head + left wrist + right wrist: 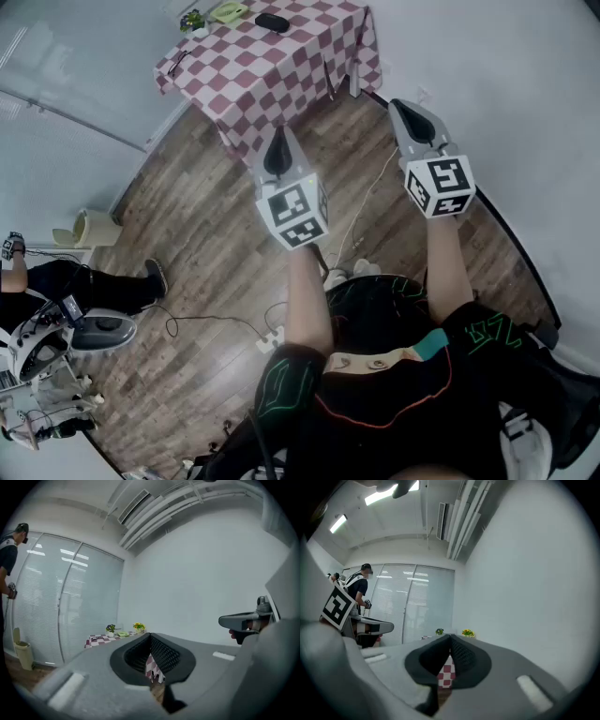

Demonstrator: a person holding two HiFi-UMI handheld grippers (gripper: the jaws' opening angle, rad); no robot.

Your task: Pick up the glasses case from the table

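Observation:
The black glasses case (pixel 272 22) lies on the far end of a table with a red-and-white checked cloth (pixel 281 66), at the top of the head view. Both grippers are held level over the wooden floor, well short of that table. My left gripper (pixel 277 136) is shut with nothing in it, and its pads meet at the tip (pixel 150 635). My right gripper (pixel 401 105) is also shut and empty (pixel 450 638). The checked cloth (pixel 446 674) shows through the gap below the right jaws. The case itself cannot be made out in either gripper view.
On the table stand a small potted plant (pixel 194 21), a green object (pixel 228 11) and a pair of glasses (pixel 178 61). A seated person (pixel 84 286), a pale bin (pixel 94 227) and floor cables (pixel 216 323) are at the left. White walls flank the table.

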